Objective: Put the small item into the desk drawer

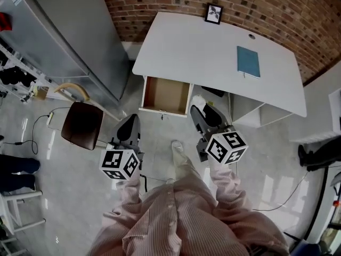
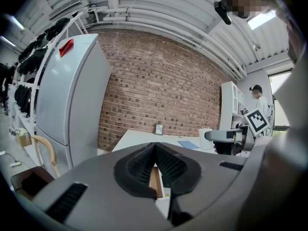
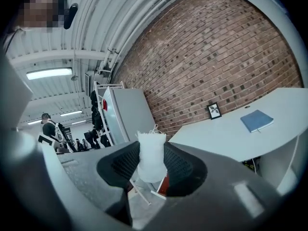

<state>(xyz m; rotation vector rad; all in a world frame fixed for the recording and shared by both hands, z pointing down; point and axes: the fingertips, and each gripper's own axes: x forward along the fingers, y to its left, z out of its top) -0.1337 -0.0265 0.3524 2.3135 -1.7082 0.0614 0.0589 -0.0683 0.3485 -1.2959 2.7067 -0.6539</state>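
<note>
A wood-lined drawer (image 1: 166, 96) stood open under the white desk (image 1: 202, 52) mid-frame, brown chair (image 1: 82, 125) at left. The right gripper (image 3: 152, 150) pinched a fuzzy white pouch (image 3: 151, 165); the left gripper (image 2: 155, 149) was closed, empty.

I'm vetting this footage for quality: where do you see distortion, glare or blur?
Head view: wide lens bows the white desk, glare patches on the glossy floor. Left gripper view: heavy fisheye curves the brick wall, corners black. Right gripper view: same fisheye, bright ceiling light, white pouch reasonably sharp.

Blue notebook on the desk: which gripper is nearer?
Right. The right gripper, shut on a white pouch, is in front of the desk, left of the blue notebook; the left gripper is farther left, beyond the open drawer.
</note>
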